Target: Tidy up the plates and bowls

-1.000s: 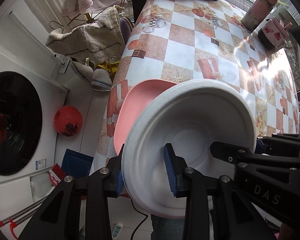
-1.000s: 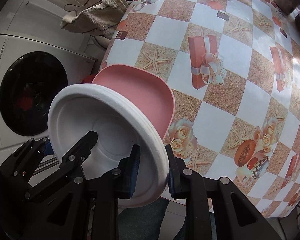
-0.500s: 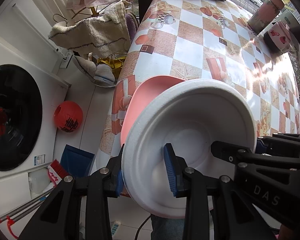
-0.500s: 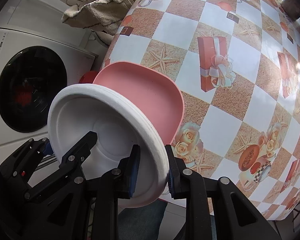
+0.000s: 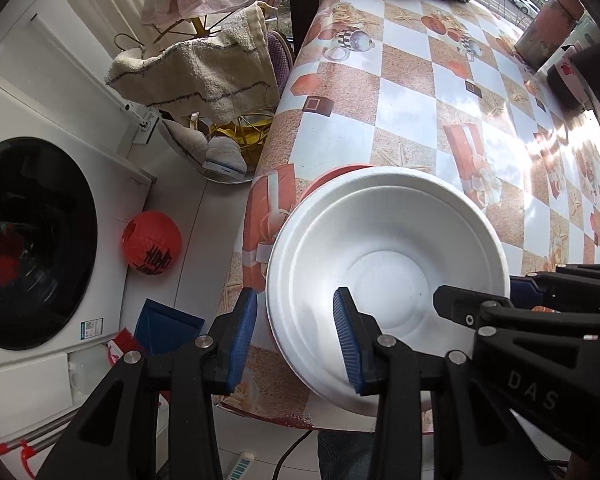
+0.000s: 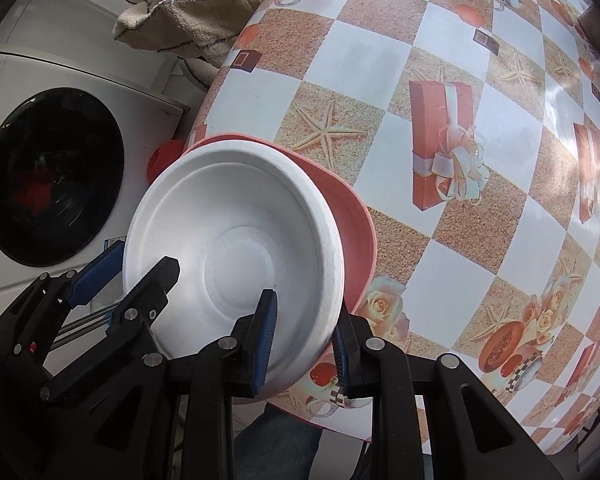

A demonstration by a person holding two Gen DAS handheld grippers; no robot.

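The white bowl [image 5: 384,256] is being set into the pink plate [image 6: 356,232] at the bench [image 6: 480,184] edge, lower centre. The left gripper [image 5: 296,332] is opening, its fingers off the rim; the right gripper [image 6: 304,340] grips the bowl's rim. Next, I judge, the right lets go.

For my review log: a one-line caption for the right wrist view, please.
Right gripper clamps the white foam bowl over the pink plate; left gripper is opening.

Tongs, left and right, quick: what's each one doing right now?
Left tongs: opening, white bowl rim between the pads, no longer pinched.
Right tongs: closed on the bowl's rim.
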